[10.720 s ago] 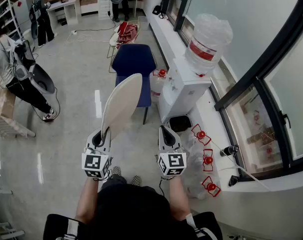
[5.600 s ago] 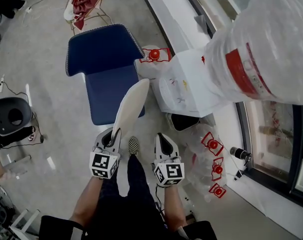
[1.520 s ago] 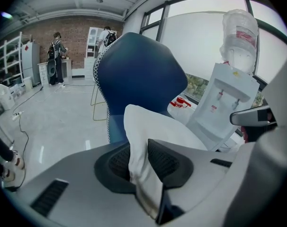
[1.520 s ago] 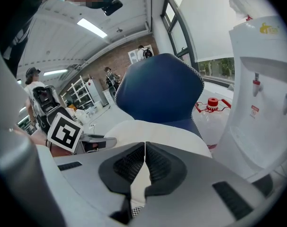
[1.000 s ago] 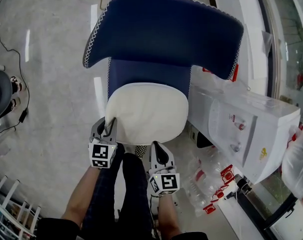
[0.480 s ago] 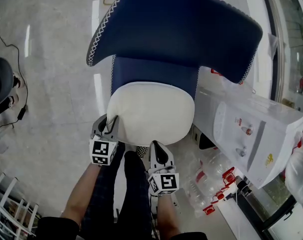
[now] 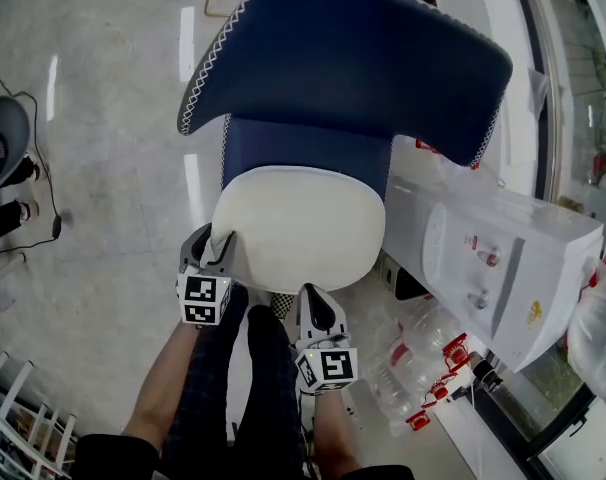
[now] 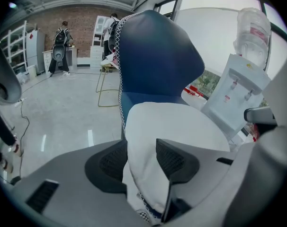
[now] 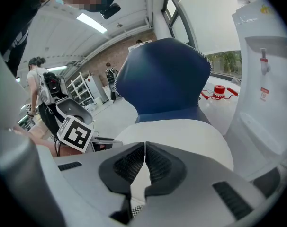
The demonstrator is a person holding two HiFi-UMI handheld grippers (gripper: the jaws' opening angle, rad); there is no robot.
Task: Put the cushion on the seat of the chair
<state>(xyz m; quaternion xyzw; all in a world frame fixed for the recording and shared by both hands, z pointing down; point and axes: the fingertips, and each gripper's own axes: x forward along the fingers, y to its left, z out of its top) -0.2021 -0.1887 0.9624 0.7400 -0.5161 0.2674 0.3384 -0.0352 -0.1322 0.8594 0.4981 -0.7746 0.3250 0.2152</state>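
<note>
White cushion (image 7: 301, 226) flat on seat of blue chair (image 7: 353, 68). Left gripper (image 7: 216, 250) at cushion's front-left corner. Jaws just been opening, now wide, cushion edge between them. Pads may brush fabric, hard to tell. Right gripper (image 7: 316, 301) just off cushion's front edge, jaws closed together, empty.

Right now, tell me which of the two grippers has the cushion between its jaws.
The left gripper: the edge of the cushion lies between its jaws, which have just been opening. The right gripper has its jaws together, nothing between them.
</note>
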